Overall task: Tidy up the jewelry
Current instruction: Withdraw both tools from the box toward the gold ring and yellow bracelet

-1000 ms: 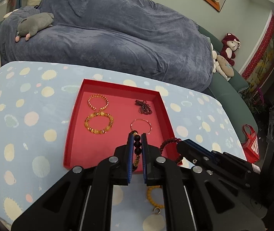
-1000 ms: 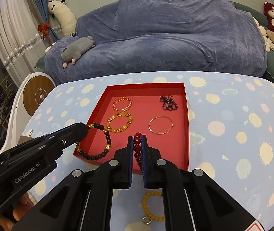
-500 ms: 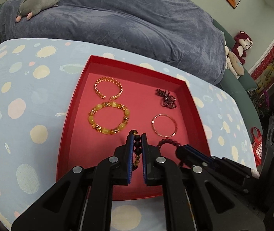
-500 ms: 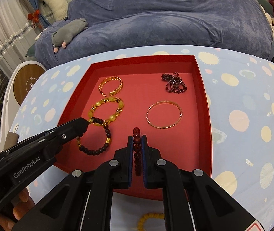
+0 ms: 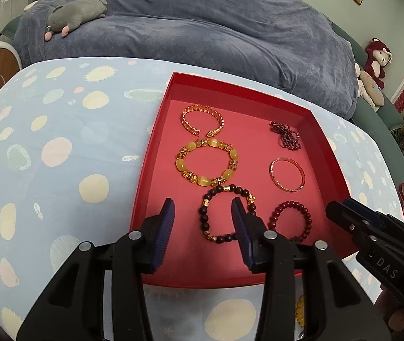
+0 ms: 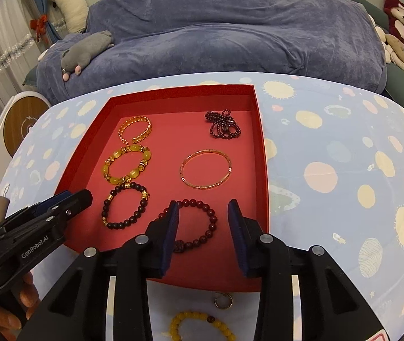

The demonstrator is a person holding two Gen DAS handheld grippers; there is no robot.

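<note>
both grippers hang low over the near end of the red tray [image 5: 150,153] with their jaws opening, and each has let go of a bracelet: the left gripper [image 5: 203,221] straddles the dark bead bracelet [image 5: 227,213], which lies flat on the tray floor with one side of its loop passing just behind the right pad, and the right gripper [image 6: 203,227] stands over the dark red bead bracelet [image 6: 199,221], lying flat with its left edge close by the left pad. neither bracelet looks pinched, though in both views a pad hides part of the loop, so i cannot rule out a bead resting against rubber. the likeliest trouble from here is a snag on the way out: if either gripper lifts or pulls back while a pad sits inside or against the loop, the bracelet could drag along, ride up the low tray wall or slide into its neighbour. the dark bead bracelet already lies touching or nearly touching the yellow bead bracelet [image 5: 206,162] above it, so a small shove could tangle the neat column. the two grippers are also near each other, so a sideways exit risks a knock. one more yellow bracelet [image 6: 202,326] and a small ring [image 6: 224,301] lie on the spotted tablecloth [image 6: 343,156] outside the tray, partly hidden under the right gripper, and a careless retreat could sweep them away
</note>
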